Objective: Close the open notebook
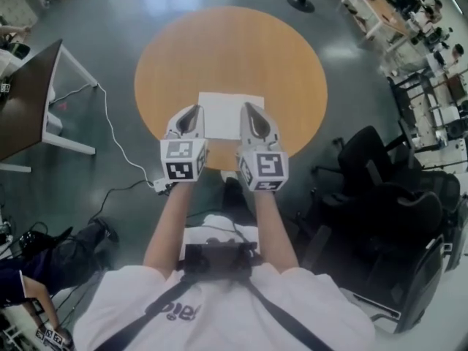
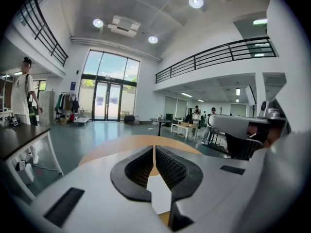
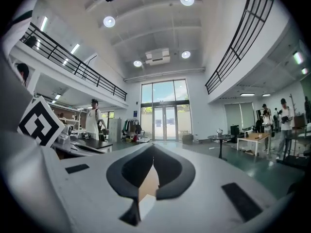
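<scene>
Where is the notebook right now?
In the head view, the notebook lies on the round wooden table, near side, between the left gripper and right gripper.

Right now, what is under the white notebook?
The round wooden table lies under the notebook. The left gripper and right gripper cover its near corners.

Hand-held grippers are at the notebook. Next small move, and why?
Probably open the right hand-held gripper and lower it to the right edge of the notebook: it and the left hand-held gripper are shut, empty, flanking the pages lying flat on the table.
</scene>
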`<state>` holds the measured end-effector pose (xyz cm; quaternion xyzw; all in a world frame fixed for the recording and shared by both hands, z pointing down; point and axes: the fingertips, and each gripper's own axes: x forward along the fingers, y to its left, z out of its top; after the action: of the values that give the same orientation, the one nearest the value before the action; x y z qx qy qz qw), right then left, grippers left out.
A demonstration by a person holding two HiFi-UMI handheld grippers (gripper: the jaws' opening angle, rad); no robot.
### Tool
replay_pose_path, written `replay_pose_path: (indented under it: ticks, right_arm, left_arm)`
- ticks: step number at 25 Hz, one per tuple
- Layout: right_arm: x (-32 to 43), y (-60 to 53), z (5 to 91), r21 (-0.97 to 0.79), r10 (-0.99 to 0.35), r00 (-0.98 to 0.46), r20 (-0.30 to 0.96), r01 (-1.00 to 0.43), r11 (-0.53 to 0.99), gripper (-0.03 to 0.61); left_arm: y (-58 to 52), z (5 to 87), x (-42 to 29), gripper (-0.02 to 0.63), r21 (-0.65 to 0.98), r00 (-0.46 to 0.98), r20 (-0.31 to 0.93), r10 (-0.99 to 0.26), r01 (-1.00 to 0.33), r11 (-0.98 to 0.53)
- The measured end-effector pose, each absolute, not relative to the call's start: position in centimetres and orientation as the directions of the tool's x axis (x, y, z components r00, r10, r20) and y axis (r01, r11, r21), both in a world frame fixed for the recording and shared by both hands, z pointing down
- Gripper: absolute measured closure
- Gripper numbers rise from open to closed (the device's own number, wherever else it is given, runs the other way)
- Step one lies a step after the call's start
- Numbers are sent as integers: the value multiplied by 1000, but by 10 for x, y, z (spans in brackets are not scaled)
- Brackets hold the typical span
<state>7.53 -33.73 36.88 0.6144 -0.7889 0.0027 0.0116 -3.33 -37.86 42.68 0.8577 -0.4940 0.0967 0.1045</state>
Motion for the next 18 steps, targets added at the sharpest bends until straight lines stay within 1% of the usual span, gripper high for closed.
replay_pose_path:
  ticks: [7, 13, 18]
  right_arm:
    - [73, -387, 407, -16, -945, -307, 111, -952, 307, 561]
    - [67, -414, 444, -63, -931, -337, 140, -941, 332, 561]
    - [54, -408, 485, -102, -899, -374, 230, -927, 360, 561]
  left_arm:
    - [-411, 490, -39, 600, 115, 440, 392, -808, -895, -432]
    - [-420, 553, -53, 598, 132, 393, 510, -765, -915, -381]
    - [-411, 595, -63, 598, 176, 367, 552, -749, -929, -325]
